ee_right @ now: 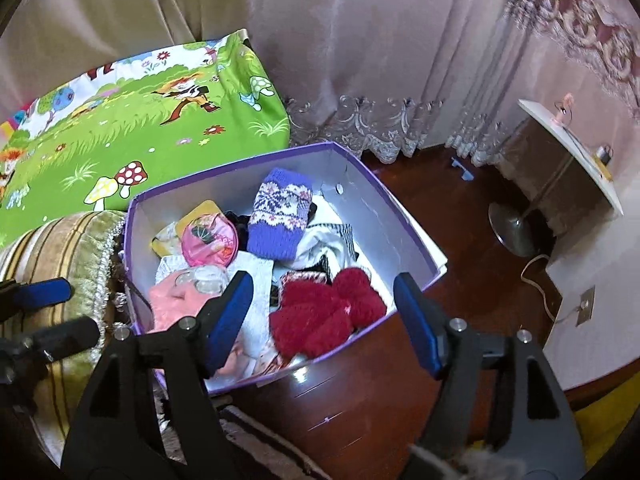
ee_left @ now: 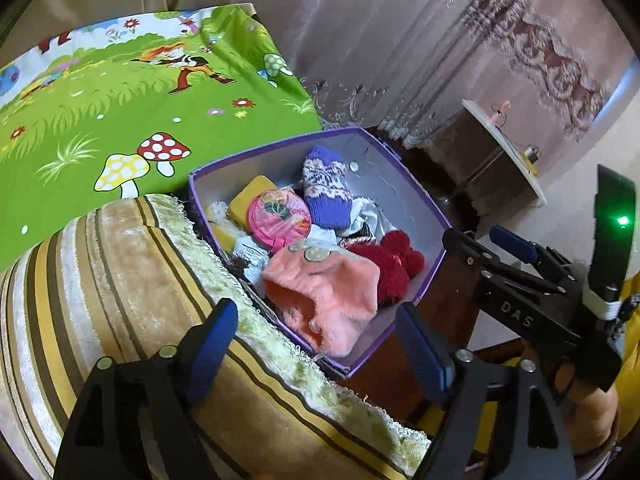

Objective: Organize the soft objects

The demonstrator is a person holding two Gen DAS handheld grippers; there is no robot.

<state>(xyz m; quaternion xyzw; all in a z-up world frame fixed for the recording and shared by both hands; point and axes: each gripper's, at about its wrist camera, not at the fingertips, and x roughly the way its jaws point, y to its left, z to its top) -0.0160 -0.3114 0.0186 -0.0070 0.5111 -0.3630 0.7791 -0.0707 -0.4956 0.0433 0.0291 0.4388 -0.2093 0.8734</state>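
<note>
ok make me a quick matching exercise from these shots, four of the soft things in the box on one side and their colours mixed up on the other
Things:
1. knitted sock
2. fluffy hat
3. pompom knit
4. round pouch

Colours:
a. dark red
b. hot pink
c. purple with a white pattern
d. peach

Pairs: 1-c, 2-d, 3-a, 4-b

Box [ee_right: 394,216]: smooth matt card walls. Ahead of right fingers [ee_right: 230,322]: fuzzy red knit [ee_right: 324,312], purple wool knit [ee_right: 278,216]. Peach fleece hat [ee_left: 328,296], plushy. Floor [ee_right: 380,380]: glossy dark wood.
</note>
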